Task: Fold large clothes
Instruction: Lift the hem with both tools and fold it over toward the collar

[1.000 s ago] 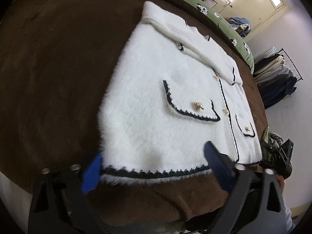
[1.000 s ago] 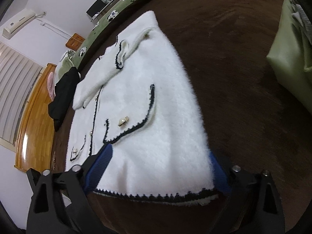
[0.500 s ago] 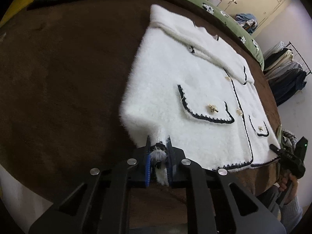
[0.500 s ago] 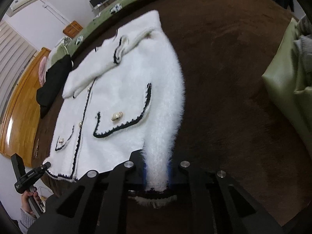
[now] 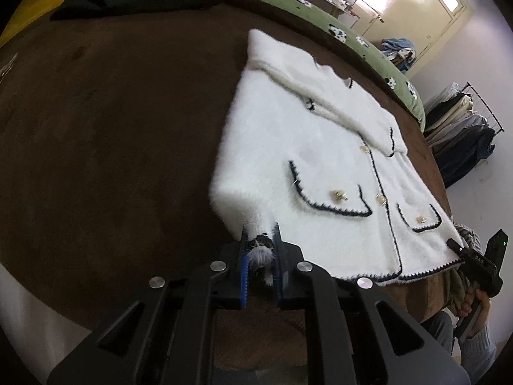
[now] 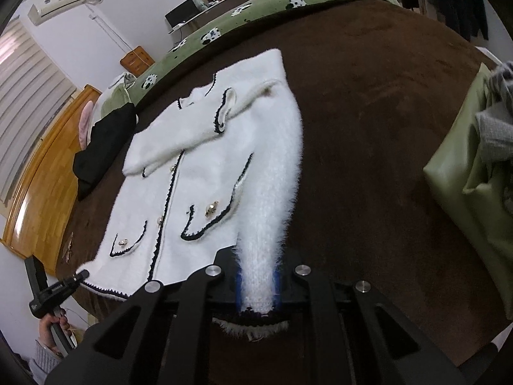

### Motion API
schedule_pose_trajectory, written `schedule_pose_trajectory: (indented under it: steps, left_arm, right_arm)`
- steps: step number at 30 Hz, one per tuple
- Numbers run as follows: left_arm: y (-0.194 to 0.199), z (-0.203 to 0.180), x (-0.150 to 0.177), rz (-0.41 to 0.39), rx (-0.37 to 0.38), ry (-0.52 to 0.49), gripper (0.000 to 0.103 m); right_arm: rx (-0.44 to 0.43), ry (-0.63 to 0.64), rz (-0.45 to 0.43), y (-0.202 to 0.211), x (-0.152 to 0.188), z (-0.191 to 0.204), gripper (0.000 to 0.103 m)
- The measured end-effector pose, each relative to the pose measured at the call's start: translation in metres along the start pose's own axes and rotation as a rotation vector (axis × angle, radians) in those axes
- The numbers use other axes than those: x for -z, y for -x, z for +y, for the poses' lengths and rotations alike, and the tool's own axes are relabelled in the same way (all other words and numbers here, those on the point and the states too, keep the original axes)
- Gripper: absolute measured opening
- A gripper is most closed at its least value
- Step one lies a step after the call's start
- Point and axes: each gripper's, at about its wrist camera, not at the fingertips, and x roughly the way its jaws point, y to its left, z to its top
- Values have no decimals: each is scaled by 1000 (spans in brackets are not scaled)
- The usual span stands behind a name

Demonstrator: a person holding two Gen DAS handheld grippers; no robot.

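White cardigan (image 5: pixel 320 166) hem corners pinched in both hand-held grippers.

one white fuzzy cardigan (image 5: pixel 307 160) lies on one brown blanket (image 5: pixel 112 128), with two black-trimmed pockets (image 5: pixel 330 195) and four gold buttons (image 5: pixel 338 195) that can be made out. two grippers pinch the hem, the left gripper (image 5: pixel 260 258) and the right gripper (image 6: pixel 256 284). one black garment (image 6: pixel 102 141), one air conditioner (image 6: pixel 56 1) and one clothes rack (image 5: pixel 465 128) stand around.
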Motion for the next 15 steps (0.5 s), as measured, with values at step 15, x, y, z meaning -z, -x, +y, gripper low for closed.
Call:
schedule_pose_trajectory:
  steps: [15]
  left_arm:
    - [21, -32, -43, -134, 32, -64, 14]
  right_arm:
    - [5, 136, -69, 16, -40, 39, 13]
